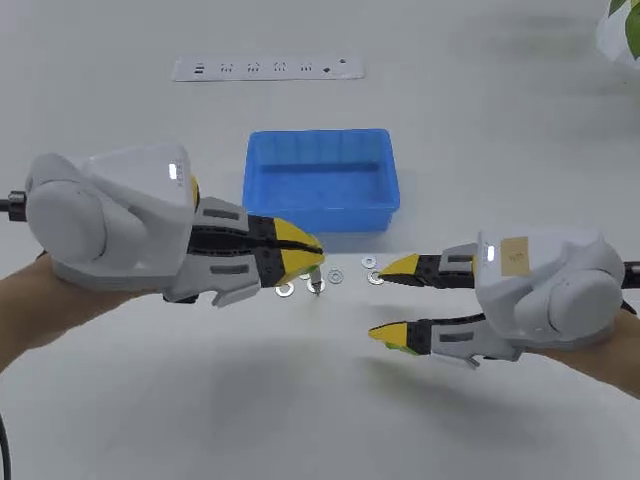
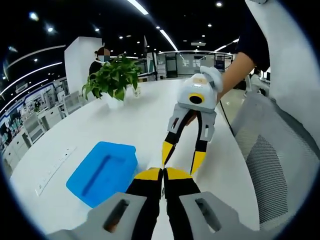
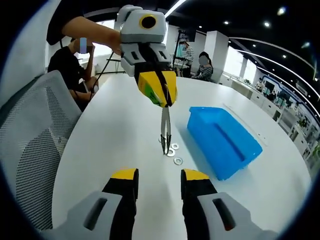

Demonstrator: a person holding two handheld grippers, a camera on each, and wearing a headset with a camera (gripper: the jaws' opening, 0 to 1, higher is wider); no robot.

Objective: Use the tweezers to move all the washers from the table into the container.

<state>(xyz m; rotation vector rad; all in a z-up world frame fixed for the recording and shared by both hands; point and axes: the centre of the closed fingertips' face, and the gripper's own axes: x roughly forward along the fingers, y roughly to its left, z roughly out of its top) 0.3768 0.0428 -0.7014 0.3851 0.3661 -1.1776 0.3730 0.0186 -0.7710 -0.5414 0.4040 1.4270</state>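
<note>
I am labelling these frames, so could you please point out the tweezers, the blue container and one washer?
tweezers (image 3: 165,127): right gripper view, midway along the thin arms.
blue container (image 1: 320,216): head view, on its near outer wall.
washer (image 3: 178,160): right gripper view, the one nearest that camera.

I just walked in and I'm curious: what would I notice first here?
The bright blue container sits mid-table. In front of it, the left hand-held gripper pinches tweezers pointing down at small silver washers. The right hand-held gripper is open nearby.
</note>
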